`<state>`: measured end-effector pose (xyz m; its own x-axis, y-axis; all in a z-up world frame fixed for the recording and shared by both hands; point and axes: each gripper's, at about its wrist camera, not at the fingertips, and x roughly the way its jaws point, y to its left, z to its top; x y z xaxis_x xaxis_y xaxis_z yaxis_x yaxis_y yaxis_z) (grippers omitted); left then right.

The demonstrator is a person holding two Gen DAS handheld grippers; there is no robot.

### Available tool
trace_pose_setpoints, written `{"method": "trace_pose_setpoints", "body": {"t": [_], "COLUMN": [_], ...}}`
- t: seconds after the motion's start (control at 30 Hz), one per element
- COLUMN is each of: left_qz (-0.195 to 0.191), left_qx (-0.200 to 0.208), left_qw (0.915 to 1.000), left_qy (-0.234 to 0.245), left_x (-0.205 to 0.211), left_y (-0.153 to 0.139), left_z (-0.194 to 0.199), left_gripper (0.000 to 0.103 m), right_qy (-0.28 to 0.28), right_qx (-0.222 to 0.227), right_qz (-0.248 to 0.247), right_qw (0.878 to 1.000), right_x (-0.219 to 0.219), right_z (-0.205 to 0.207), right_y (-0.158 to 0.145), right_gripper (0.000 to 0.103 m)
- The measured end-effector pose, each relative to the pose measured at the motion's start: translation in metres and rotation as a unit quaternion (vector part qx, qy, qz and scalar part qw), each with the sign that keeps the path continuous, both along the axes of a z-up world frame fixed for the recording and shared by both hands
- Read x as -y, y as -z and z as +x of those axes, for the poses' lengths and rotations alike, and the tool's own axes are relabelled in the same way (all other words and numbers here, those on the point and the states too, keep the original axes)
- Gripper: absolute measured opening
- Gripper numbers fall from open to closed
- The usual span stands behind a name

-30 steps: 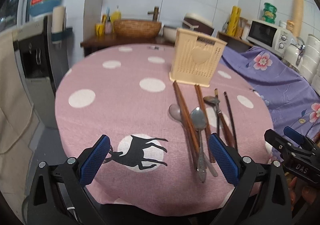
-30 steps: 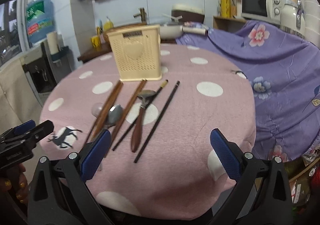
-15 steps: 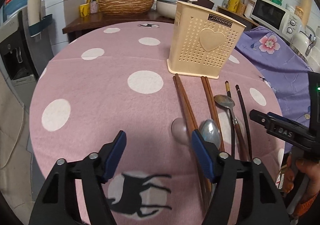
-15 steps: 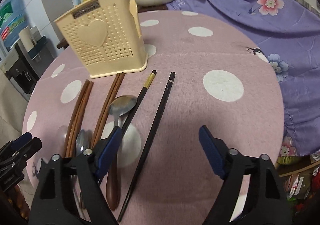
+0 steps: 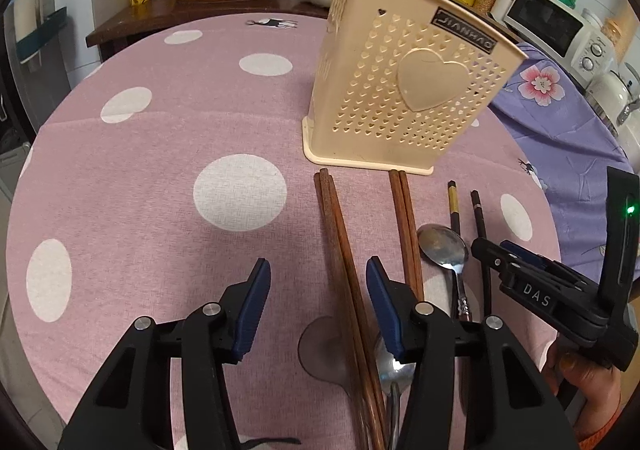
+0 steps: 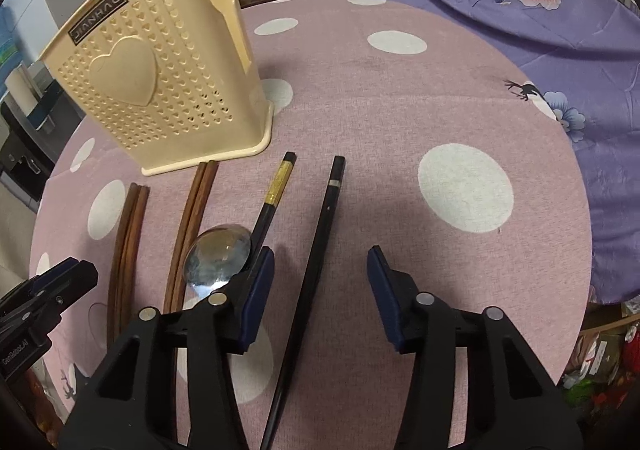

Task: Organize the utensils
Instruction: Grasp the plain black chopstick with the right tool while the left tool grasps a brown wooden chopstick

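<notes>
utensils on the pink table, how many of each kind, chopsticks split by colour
Brown wooden chopsticks: 4, lying as two pairs
Black chopsticks: 2, one with a gold band
Spoons: 3, one metal with a brown handle, one metal beside the left pair, one translucent partly under that pair
Total: 9

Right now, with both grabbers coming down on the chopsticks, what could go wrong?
1. The left gripper, jaws just closing, straddles a brown chopstick pair that lies over a clear spoon; lifting might drag the spoon along.
2. The right gripper, also closing, frames only the plain black chopstick. Its left pad sits near the gold-banded chopstick and could nudge it.
</notes>
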<state>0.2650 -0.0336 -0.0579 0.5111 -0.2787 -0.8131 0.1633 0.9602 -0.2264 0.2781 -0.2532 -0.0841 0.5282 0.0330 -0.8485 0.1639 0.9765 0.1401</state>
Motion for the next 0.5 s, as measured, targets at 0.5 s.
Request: {"method": "trace_pose_setpoints", "body": {"t": [0.5], "left_qz": [-0.004], "left_qx": [-0.04], "left_qw": [0.9991], "left_qy": [0.007], "left_x": [0.018], "left_y": [0.015], "left_z": [0.037], "left_gripper": [0.027], "right_qy": [0.013], "right_qx": [-0.008], "right_qz": [-0.002], "right_qw": [1.0], "right_x": [0.001], "right_z": [0.018], "right_y": [0.0], "right_gripper": [0.026]}}
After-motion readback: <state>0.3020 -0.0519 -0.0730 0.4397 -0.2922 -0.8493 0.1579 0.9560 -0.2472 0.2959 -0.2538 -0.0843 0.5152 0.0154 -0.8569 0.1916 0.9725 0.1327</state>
